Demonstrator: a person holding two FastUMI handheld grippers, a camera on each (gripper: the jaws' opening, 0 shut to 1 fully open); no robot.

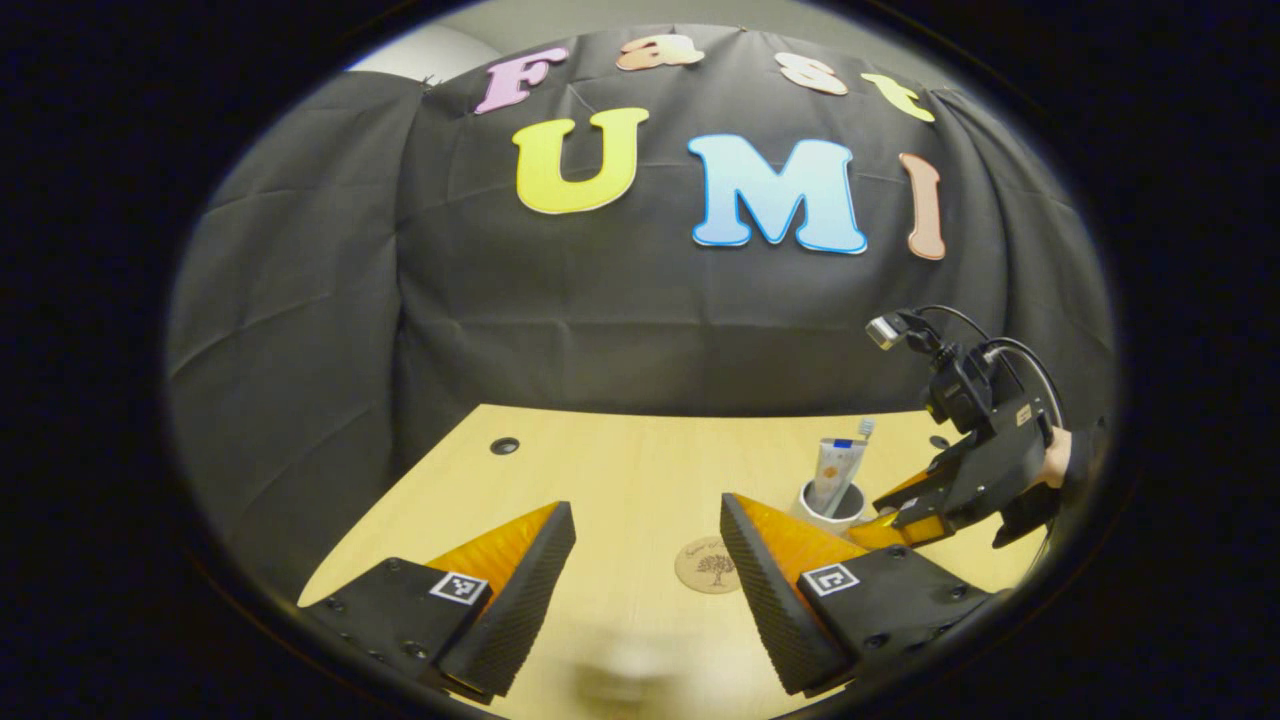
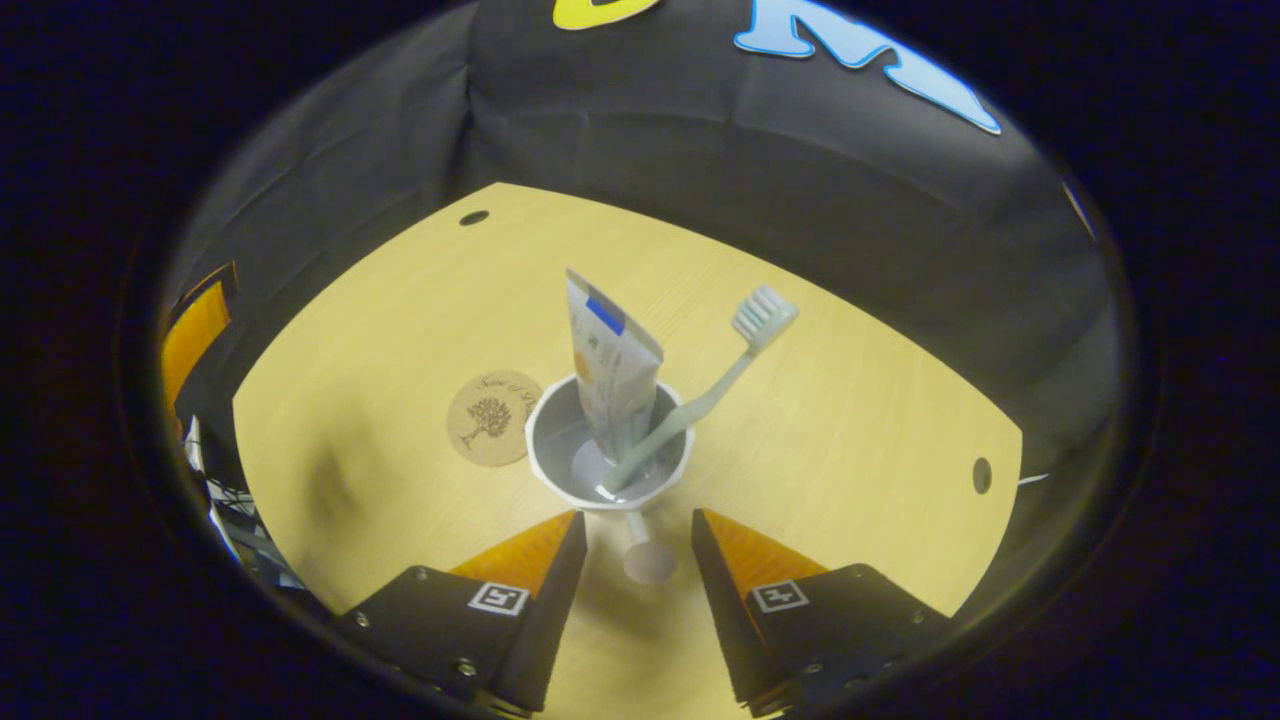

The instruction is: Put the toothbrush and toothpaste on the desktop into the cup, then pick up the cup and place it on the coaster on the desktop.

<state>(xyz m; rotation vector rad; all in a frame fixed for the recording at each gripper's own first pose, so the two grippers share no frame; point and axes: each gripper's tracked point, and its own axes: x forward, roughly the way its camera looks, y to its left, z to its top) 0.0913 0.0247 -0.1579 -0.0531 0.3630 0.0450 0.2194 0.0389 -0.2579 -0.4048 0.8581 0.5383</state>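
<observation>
Toothpaste (image 2: 612, 370) and toothbrush (image 2: 722, 372) stand in the cup (image 2: 560, 462), just right of the coaster (image 2: 488, 418) on the desktop (image 2: 850, 440).

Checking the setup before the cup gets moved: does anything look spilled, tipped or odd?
Nothing stands out. The cup stands upright on the desktop beside the coaster, with the toothpaste and toothbrush leaning inside.

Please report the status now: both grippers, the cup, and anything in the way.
Left gripper open, empty. Right gripper open, fingers either side of cup handle. Toothpaste and toothbrush in cup, beside coaster. Nothing in the way.
</observation>
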